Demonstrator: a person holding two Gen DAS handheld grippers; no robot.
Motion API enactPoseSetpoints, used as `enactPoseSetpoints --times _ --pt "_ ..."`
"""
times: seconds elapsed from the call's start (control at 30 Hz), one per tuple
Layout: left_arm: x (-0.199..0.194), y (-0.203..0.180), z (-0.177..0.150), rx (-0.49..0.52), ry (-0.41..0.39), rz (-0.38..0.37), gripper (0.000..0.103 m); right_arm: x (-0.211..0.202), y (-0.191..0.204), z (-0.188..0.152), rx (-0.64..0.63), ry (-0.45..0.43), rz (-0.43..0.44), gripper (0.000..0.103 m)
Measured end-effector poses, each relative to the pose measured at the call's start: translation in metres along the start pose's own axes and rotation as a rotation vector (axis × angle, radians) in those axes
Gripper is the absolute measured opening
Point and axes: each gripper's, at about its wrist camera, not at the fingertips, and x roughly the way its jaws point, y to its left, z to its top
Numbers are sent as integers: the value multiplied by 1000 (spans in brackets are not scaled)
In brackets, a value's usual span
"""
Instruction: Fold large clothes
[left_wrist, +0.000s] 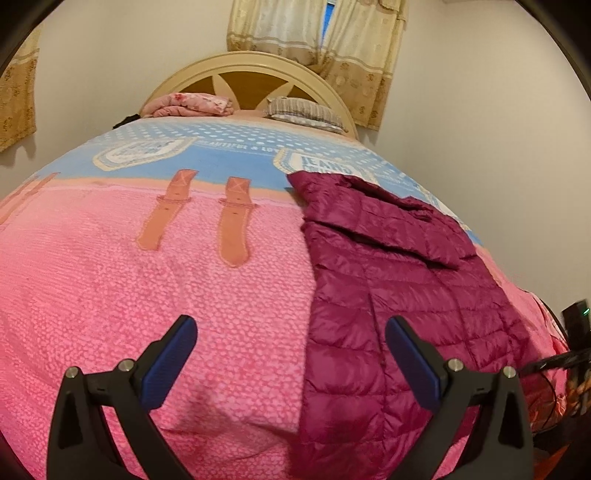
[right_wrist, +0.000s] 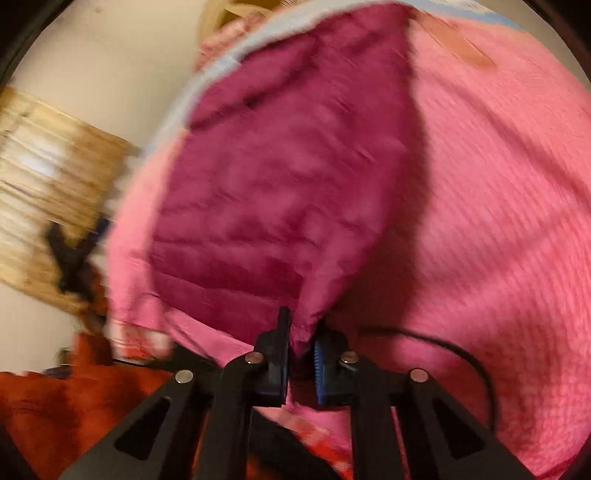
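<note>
A magenta quilted down jacket (left_wrist: 399, 280) lies on the right side of a pink bedspread (left_wrist: 147, 295). My left gripper (left_wrist: 291, 332) is open and empty, hovering over the bedspread with the jacket's left edge between its fingers' line of sight. In the right wrist view, which is blurred by motion, my right gripper (right_wrist: 301, 339) is shut on a bunched edge of the jacket (right_wrist: 288, 177), which stretches away from the fingers over the bedspread (right_wrist: 498, 206).
The bed has a cream headboard (left_wrist: 251, 74), a folded pink blanket (left_wrist: 192, 105) and a striped pillow (left_wrist: 303, 112) at its far end. A black cable (right_wrist: 461, 354) lies on the bedspread. Dark equipment (left_wrist: 576, 325) stands at the bed's right edge. Curtains (left_wrist: 314, 33) hang behind.
</note>
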Motion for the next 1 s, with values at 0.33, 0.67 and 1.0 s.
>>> enactPoseSetpoints --times 0.33,0.67,1.0 --pt "-2 25 19 -24 -16 58 103 -31 0 139 134 -302 145 5" --pt "-2 49 13 -46 5 118 103 -20 -29 171 202 -314 5 3" --pt "32 5 18 -7 41 -35 103 -43 -42 55 370 -250 190 98"
